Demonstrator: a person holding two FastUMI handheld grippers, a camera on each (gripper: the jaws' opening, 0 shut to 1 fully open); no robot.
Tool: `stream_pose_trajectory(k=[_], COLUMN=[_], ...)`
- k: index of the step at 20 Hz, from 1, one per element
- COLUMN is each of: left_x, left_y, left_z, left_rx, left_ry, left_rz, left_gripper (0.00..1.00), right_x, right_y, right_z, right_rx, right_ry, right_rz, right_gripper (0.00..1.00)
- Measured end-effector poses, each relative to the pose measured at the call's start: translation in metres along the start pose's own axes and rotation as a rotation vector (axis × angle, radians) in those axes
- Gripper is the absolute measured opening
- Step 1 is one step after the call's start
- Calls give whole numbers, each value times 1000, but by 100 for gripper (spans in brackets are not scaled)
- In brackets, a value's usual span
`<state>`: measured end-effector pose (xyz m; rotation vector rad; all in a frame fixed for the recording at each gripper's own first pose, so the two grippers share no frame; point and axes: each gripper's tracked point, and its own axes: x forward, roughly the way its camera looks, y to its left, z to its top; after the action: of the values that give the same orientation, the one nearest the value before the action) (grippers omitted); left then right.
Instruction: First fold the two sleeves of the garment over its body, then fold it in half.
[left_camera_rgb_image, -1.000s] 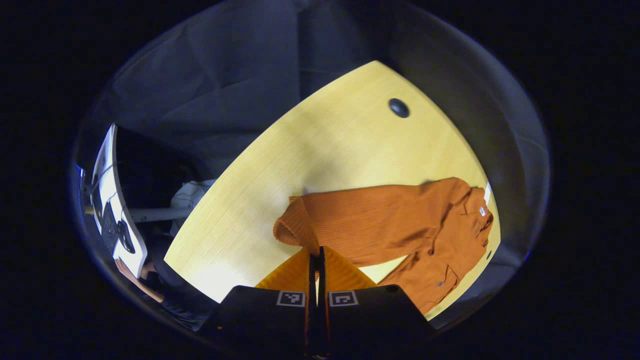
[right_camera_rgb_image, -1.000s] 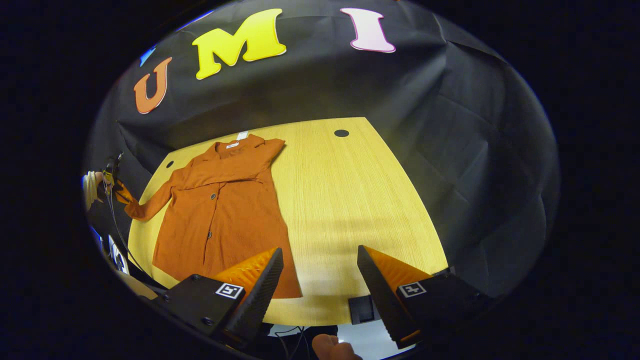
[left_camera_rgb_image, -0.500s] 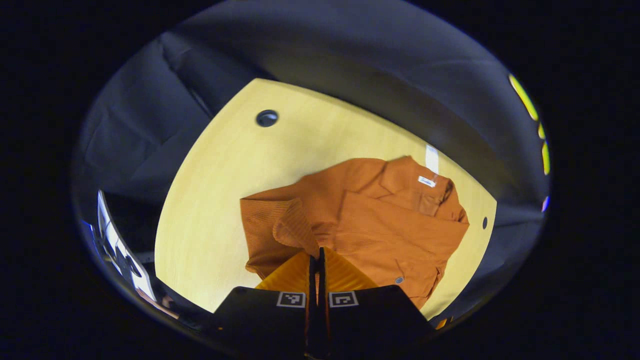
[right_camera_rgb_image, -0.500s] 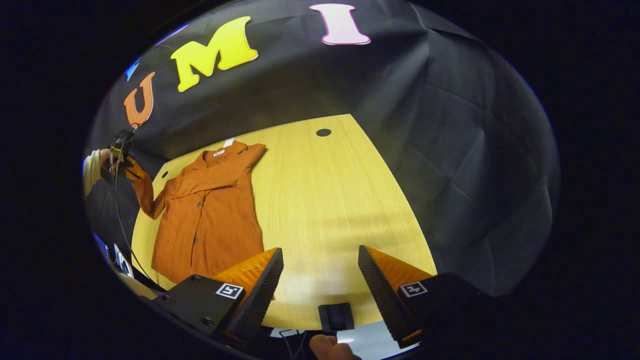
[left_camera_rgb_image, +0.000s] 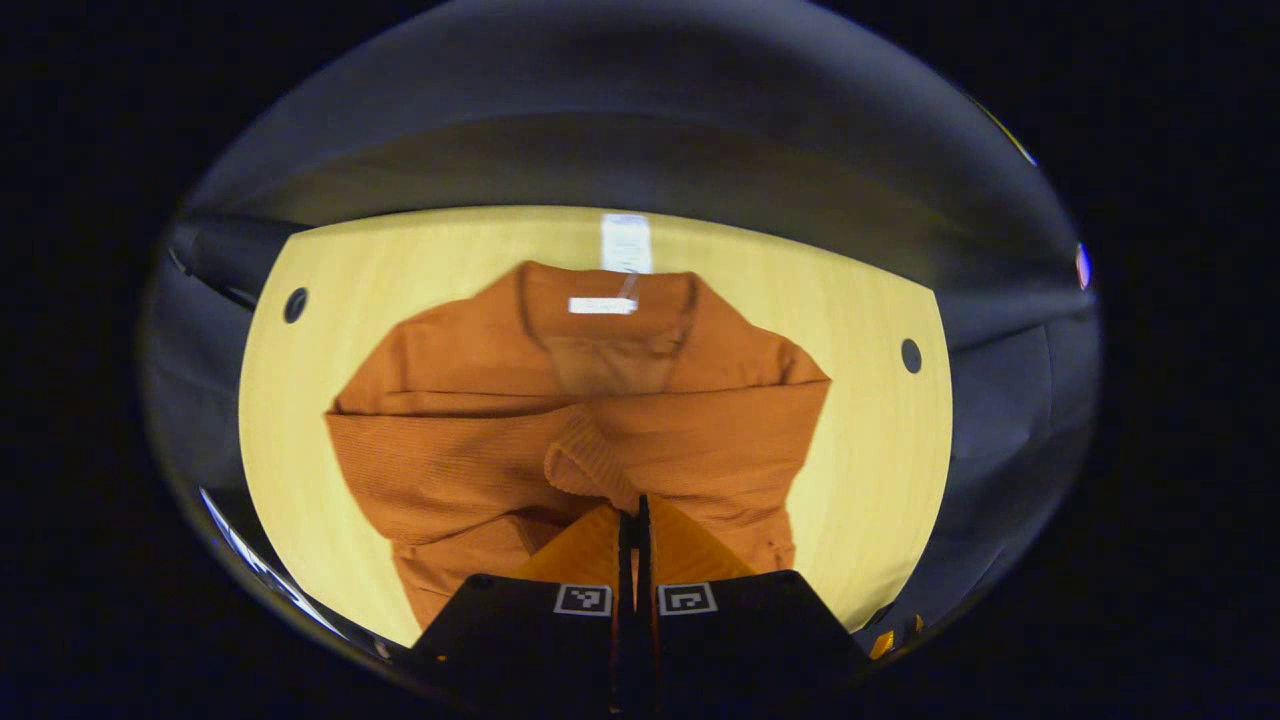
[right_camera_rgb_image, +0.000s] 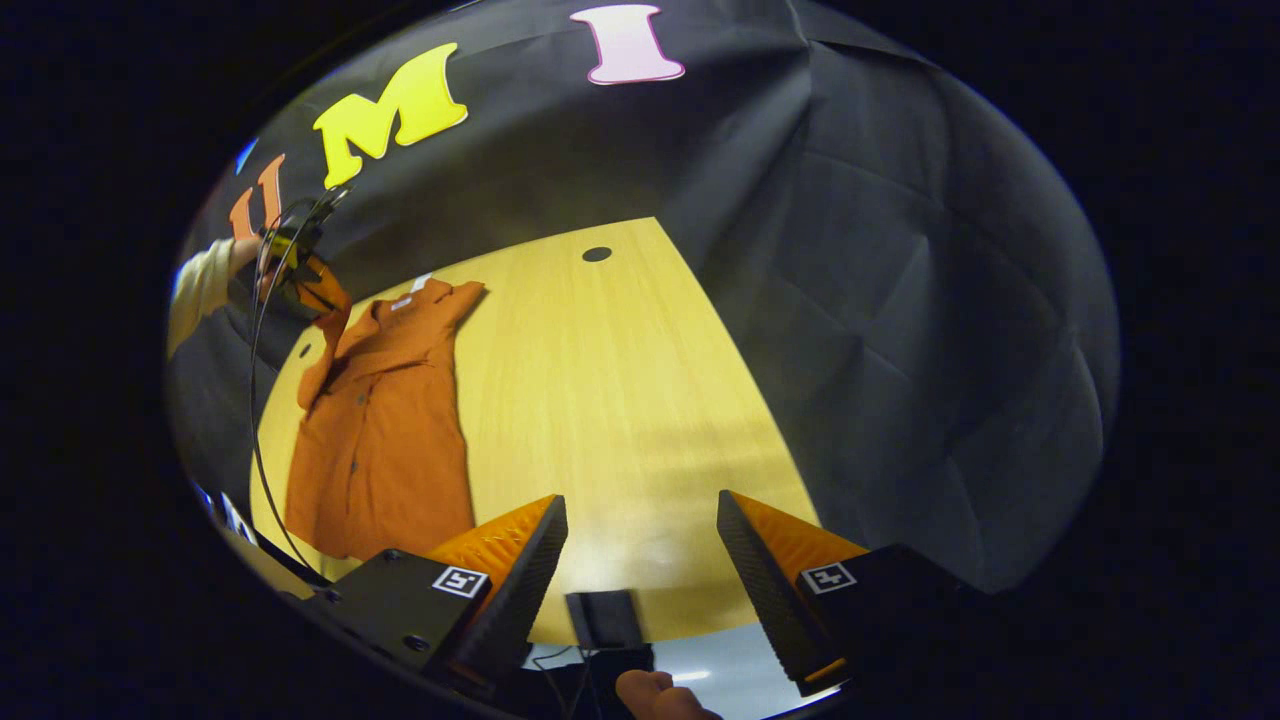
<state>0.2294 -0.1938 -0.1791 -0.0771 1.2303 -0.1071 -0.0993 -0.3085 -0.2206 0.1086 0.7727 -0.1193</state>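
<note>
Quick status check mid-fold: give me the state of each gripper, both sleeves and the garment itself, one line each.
left gripper: shut on the sleeve cuff, held above the garment's chest.
right gripper: open, holding nothing, over bare table.
held sleeve: lifted off the table, not yet laid down.
other sleeve: already folded flat across the chest.
garment: lying flat, buttoned, collar at the far end, not yet folded in half.

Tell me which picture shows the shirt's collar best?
The left gripper view. The collar sits near the middle there, large and facing the camera, with its small white tag plain to see. In the right gripper view the collar is far off and tiny at the top of the orange shirt, so little detail shows.
</note>
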Motion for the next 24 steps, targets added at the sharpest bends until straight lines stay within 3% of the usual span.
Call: stream_pose_trajectory(k=[4,9,13,14,17,18,19,20,22,24], left_x=[44,69,59,55,40,35,30,25,11,1], left_y=[-51,-64,-64,-64,-64,-59,-52,-47,-29,3], left_z=[-9,-17,-12,-7,-13,-11,-11,-13,-20,-32], left_rx=[143,92,82,83,67,53,36,15,-27,-27], left_ry=[54,86,59,36,30,11,-4,-15,-29,-56], left_rz=[37,52,42,39,20,31,37,34,30,42], left_gripper=[3,5,8,0,34,57,59,75,89,98], right_x=[-13,-26,-31,-30,-28,-26,-25,-22,-18,-12], right_y=[-24,-57,-80,-82,-83,-80,-79,-75,-65,-49], right_z=[-5,-23,-32,-35,-34,-32,-30,-27,-16,-5], right_rx=[21,65,136,156,192,185,171,149,107,48], right_ry=[6,29,31,31,28,27,26,25,15,5], right_rz=[-43,-90,-141,-138,-125,-117,-116,-112,-101,-93], right_gripper=[97,95,98,97,97,97,97,98,94,94])
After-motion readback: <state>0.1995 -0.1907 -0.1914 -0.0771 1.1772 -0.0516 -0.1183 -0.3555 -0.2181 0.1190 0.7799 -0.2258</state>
